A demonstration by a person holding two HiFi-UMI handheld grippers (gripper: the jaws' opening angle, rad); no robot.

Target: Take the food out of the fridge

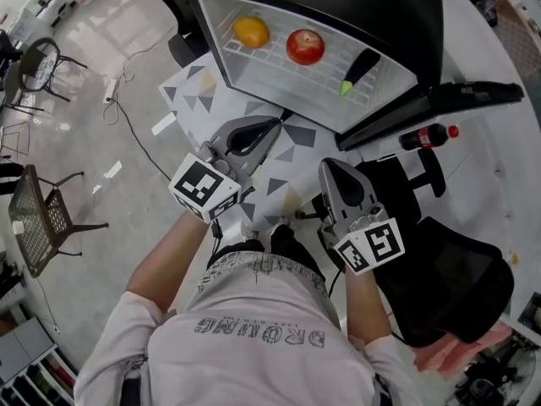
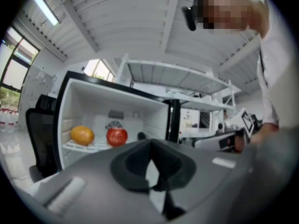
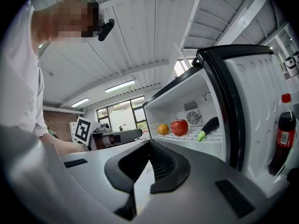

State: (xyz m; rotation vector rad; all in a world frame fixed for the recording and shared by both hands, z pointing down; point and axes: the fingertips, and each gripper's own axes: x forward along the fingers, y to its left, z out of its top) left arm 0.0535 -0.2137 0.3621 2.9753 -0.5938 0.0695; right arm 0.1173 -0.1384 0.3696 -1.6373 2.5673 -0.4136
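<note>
A small fridge (image 1: 397,24) stands open on a patterned table. On its white wire shelf (image 1: 275,64) lie an orange (image 1: 251,31), a red apple (image 1: 305,46) and a dark eggplant (image 1: 359,68) with a green stem. My left gripper (image 1: 272,125) hovers level just in front of the shelf, shut and empty; its own view shows the orange (image 2: 82,135) and the apple (image 2: 117,136) ahead. My right gripper (image 1: 330,167) is further back, near the door, and is also shut with nothing in it. It faces the apple (image 3: 179,127) and the eggplant (image 3: 208,127).
The fridge door (image 1: 461,96) swings out to the right with a cola bottle (image 1: 427,135) in its rack. A black office chair (image 1: 456,277) sits at the lower right. Metal chairs (image 1: 42,214) and a cable lie on the floor at left.
</note>
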